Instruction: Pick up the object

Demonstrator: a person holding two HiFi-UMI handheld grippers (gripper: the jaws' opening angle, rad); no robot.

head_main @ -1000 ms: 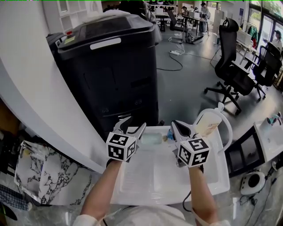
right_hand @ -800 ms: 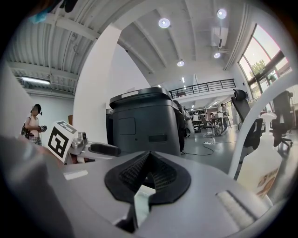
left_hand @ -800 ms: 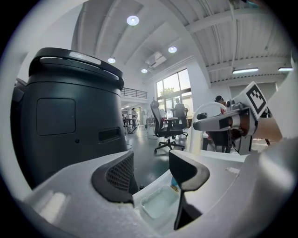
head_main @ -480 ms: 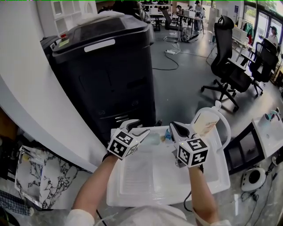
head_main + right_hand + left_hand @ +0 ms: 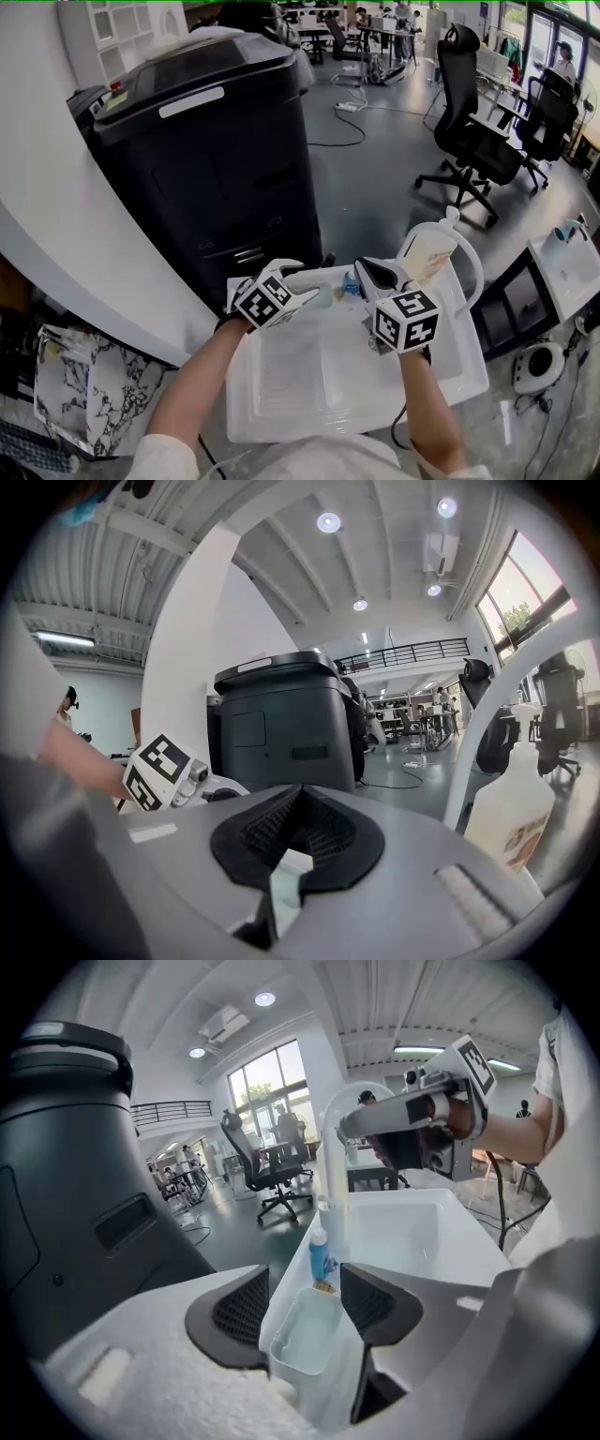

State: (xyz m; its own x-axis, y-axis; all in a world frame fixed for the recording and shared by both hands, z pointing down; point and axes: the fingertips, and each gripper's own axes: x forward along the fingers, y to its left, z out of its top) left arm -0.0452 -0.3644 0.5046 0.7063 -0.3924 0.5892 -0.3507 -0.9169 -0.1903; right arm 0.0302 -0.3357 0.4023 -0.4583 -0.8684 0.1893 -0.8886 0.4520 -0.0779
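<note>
The left gripper's point(image 5: 300, 1286) jaws are spread, one small white dish point(image 5: 302, 1337) between them on the sink's point(image 5: 469, 1234) edge; the right gripper's point(image 5: 298, 797) jaws are pressed together, empty; one blue bottle point(image 5: 320, 1254); one white bottle point(image 5: 511, 810), label too blurry to read.

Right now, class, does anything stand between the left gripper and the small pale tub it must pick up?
Nothing visible does. The left gripper has its jaws open on either side of the pale tub; the small blue bottle stands just beyond the tub, not between.
</note>
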